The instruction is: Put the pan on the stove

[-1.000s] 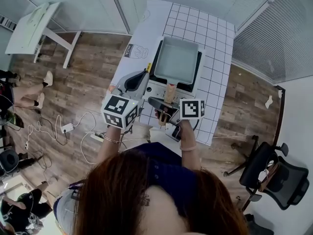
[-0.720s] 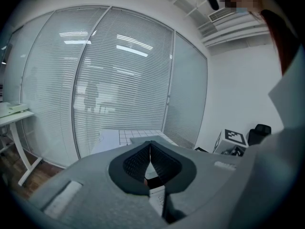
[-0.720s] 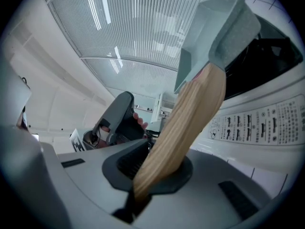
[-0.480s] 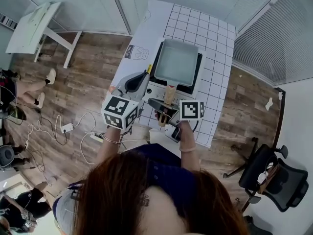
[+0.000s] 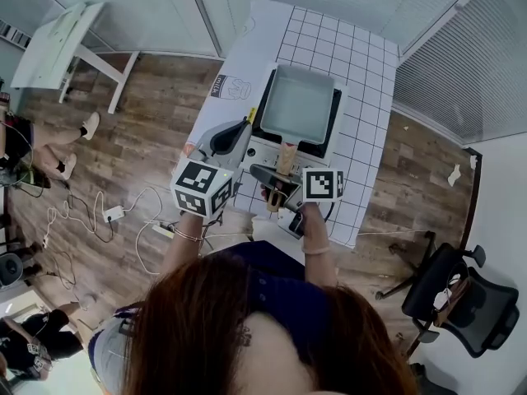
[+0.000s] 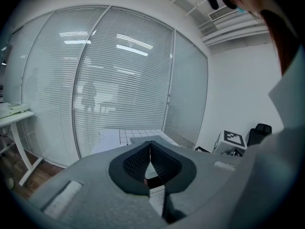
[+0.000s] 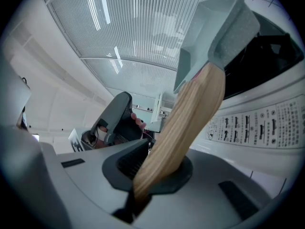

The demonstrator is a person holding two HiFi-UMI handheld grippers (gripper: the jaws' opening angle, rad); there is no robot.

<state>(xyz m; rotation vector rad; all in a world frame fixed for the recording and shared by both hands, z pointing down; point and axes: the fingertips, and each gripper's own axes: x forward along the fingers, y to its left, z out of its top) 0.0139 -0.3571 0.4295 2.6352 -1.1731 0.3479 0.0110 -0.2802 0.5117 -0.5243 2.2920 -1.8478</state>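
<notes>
Pan first: the pale grey-green rectangular metal pan (image 5: 297, 103) appears to rest flat on the black-topped white stove (image 5: 262, 150), on the grid-patterned table (image 5: 362, 64). The right gripper (image 7: 148, 170) clamps narrowly on its light wooden handle (image 7: 190, 113), probably to steady it before release. The left gripper (image 6: 150, 162), jaws together and empty, hangs aside, clear of the work. Pan and grippers match a second ago; only a bystander's legs (image 5: 58, 156) have shifted.

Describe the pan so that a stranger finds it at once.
On the white table with black grid lines stands a white stove with a black top. Over it lies the pale grey rectangular pan, the only thing with a wooden handle, which the right gripper clamps.
</notes>
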